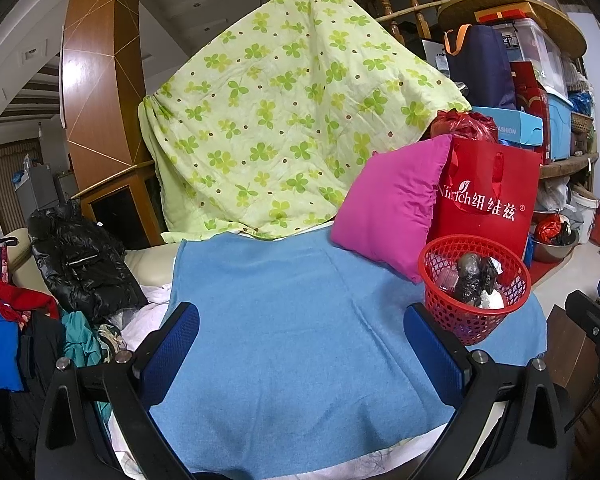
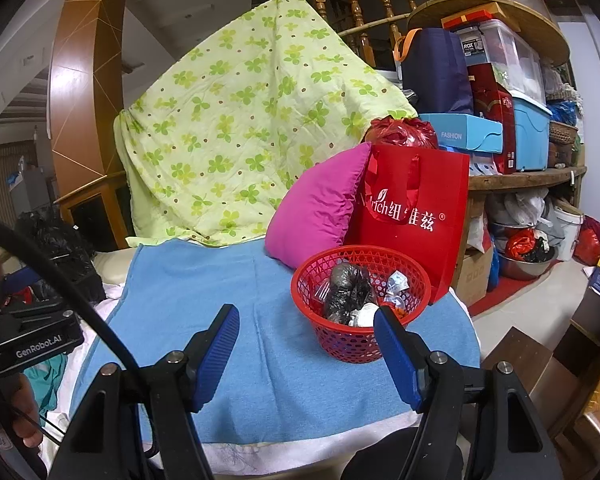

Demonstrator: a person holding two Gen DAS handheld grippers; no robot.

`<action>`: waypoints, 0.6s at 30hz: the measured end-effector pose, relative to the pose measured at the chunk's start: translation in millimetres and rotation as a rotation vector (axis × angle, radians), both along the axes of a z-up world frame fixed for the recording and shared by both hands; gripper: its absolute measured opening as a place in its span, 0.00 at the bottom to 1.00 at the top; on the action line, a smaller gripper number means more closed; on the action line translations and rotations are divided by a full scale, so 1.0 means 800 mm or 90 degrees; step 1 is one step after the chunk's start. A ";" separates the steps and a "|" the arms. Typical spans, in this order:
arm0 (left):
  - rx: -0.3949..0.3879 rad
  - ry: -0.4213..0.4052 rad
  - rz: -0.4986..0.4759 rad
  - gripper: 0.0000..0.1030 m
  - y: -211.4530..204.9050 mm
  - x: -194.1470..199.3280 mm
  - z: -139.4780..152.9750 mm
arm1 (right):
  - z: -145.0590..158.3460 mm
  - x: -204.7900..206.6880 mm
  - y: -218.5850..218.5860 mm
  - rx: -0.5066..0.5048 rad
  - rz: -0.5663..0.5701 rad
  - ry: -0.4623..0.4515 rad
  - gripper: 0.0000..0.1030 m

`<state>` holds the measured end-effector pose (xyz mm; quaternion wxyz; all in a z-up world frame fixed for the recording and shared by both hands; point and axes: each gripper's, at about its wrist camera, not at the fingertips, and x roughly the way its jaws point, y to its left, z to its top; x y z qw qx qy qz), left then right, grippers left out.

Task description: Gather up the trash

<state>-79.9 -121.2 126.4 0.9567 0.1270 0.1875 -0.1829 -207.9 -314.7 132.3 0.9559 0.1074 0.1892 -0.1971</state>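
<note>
Right wrist view: both tools spread, empty, over blue cloth (image 2: 260, 280) near red basket (image 2: 360, 256).

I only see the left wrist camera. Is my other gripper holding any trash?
Observer: No. The right gripper is open and empty, above the blue towel, next to the red basket.
Operator: What's hiding behind the red paper bag?
Observer: A cardboard box stands on the floor just past the red paper bag, under the wooden shelf.
Operator: Who's holding my left gripper?
Observer: A person's hand shows under the left gripper; its casing reads GenRobot.AI.
</note>
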 end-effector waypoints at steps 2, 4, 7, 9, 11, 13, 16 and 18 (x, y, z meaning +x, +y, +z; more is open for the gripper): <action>-0.001 0.000 0.001 0.99 -0.001 0.000 0.000 | 0.000 0.000 0.001 0.000 0.000 -0.001 0.71; 0.000 0.000 0.001 0.99 -0.002 0.000 0.001 | 0.000 0.000 0.000 -0.001 0.000 -0.001 0.71; 0.000 0.000 0.002 0.99 -0.003 0.000 0.001 | 0.000 0.000 0.000 -0.001 0.000 0.000 0.71; 0.001 0.001 -0.001 0.99 -0.004 0.000 0.001 | 0.000 0.000 0.000 -0.002 0.000 0.000 0.71; 0.002 0.001 -0.002 0.99 -0.004 0.000 0.000 | 0.000 0.000 0.001 -0.001 0.000 0.000 0.71; 0.001 0.002 -0.002 0.99 -0.005 0.000 0.000 | 0.000 0.001 0.002 -0.001 0.001 0.001 0.71; 0.002 0.002 -0.003 0.99 -0.006 0.000 0.000 | 0.000 0.001 0.003 -0.001 0.000 0.000 0.71; 0.003 0.003 -0.004 0.99 -0.007 -0.001 -0.002 | 0.000 0.002 0.003 -0.003 0.001 0.000 0.71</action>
